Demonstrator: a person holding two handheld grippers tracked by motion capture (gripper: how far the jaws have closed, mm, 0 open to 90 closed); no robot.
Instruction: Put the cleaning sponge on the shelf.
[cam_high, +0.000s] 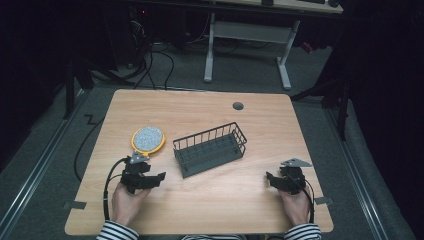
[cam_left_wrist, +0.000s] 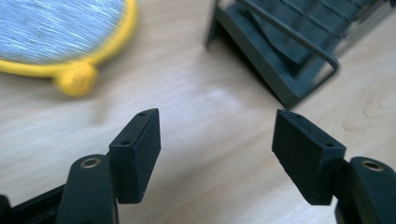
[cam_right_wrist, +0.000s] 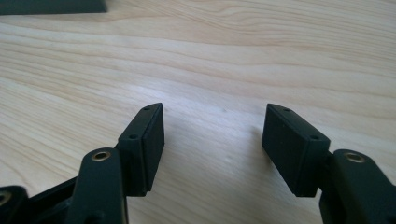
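A light wood tabletop (cam_high: 200, 107) with rounded corners stands in a dim room, lit from above so that its surface is the brightest thing there. Near its far edge sits a small round dark cable hole (cam_high: 238, 106). The floor (cam_high: 45, 165) is grey carpet, with pale rails (cam_high: 40, 167) running along it on both sides. Beyond the far edge stands a second desk (cam_high: 280, 6) on white legs (cam_high: 209, 50) with long feet. Black cables (cam_high: 160, 60) lie tangled on the floor near it, and one cable (cam_high: 82, 147) snakes beside the left edge. The surroundings on both sides fade into darkness.
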